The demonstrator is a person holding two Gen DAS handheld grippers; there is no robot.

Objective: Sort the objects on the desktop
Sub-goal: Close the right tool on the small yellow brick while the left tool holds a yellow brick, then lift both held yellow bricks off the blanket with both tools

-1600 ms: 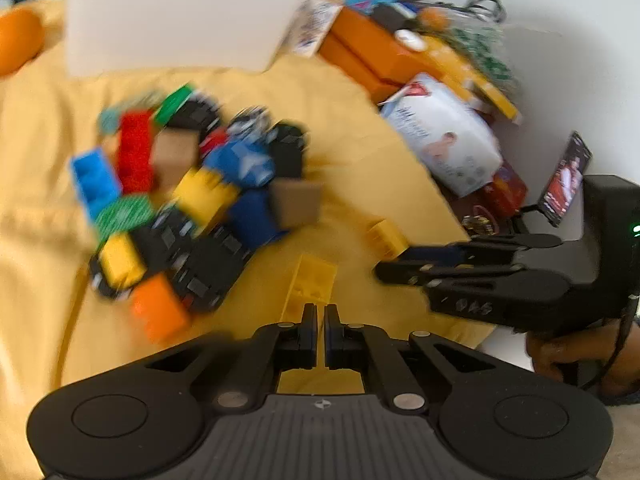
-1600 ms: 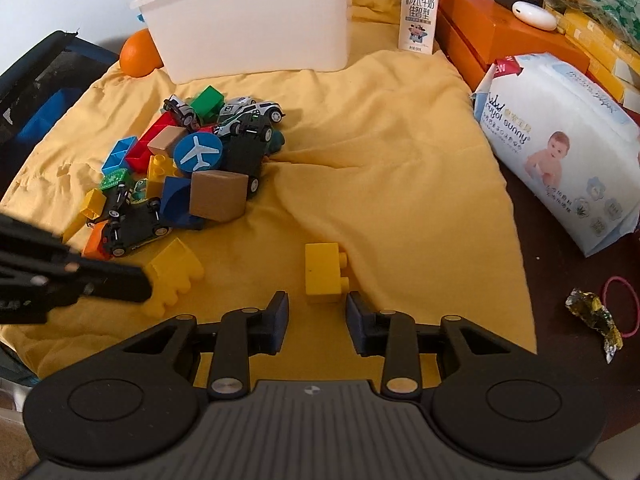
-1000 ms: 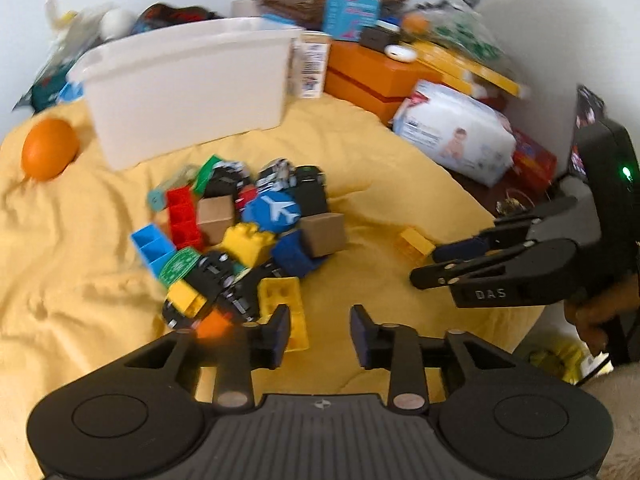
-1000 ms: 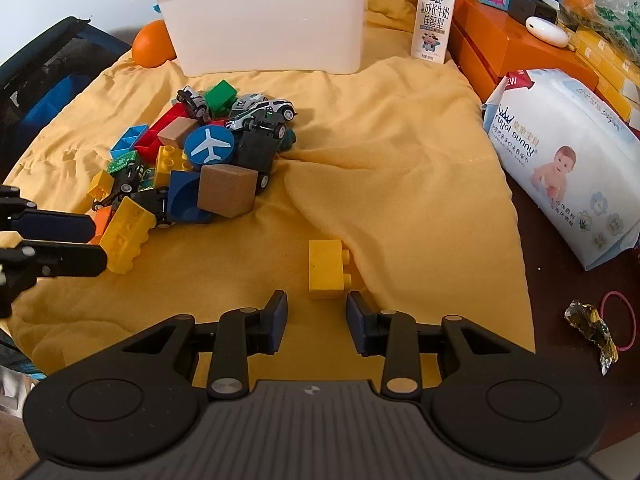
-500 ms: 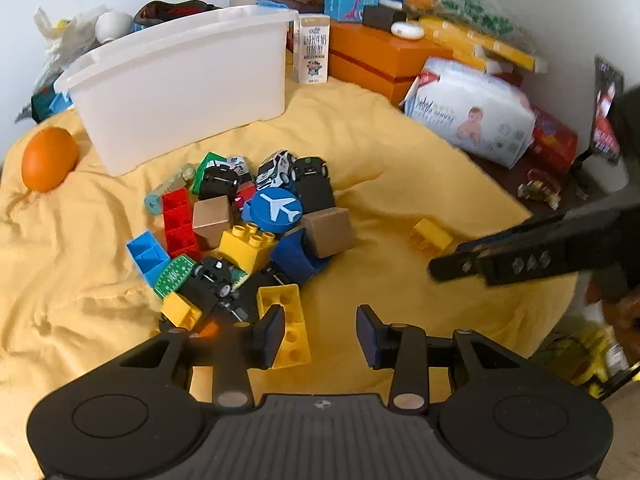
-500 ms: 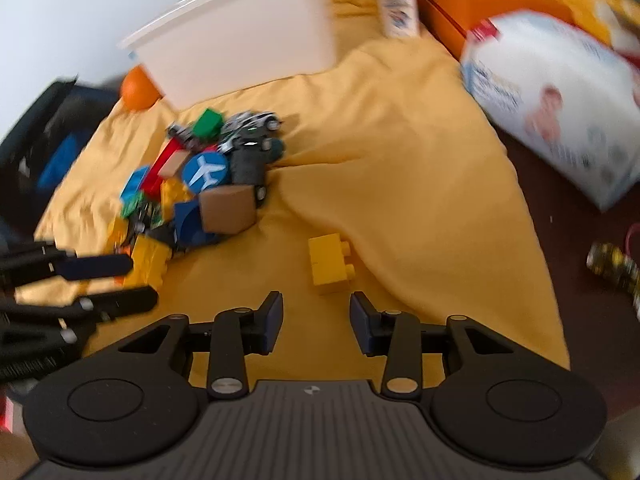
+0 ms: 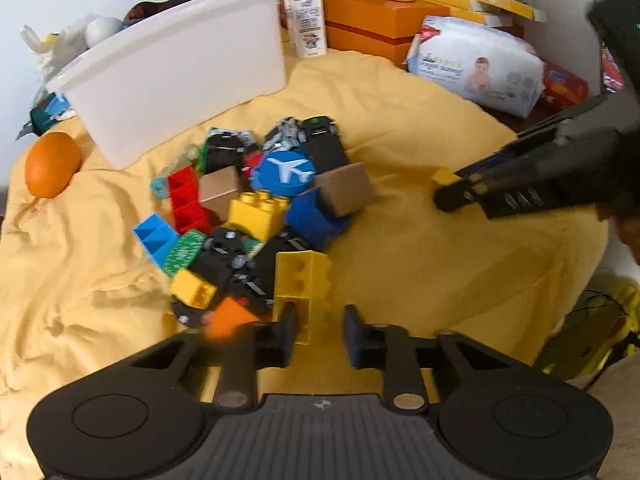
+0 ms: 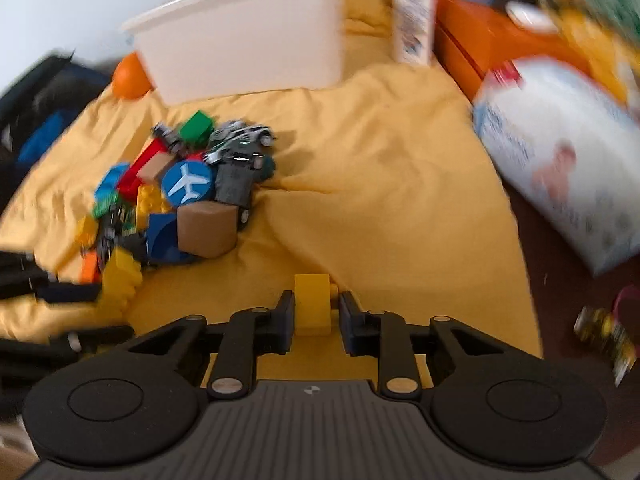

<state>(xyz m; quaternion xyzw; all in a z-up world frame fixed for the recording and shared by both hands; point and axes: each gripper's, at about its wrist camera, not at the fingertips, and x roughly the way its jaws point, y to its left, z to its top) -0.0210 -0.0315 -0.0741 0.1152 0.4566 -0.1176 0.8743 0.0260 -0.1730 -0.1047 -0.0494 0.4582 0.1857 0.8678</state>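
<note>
In the left wrist view we see our left gripper (image 7: 318, 330) spread apart, with the tall yellow block (image 7: 301, 294) touching only one finger, right at the near edge of the toy pile (image 7: 264, 200). The white bin (image 7: 176, 88) sits behind the pile.

Only the right wrist view shows our right gripper (image 8: 316, 320) closing around the small yellow block (image 8: 313, 304), well apart from the pile and not yet pinching it.
</note>
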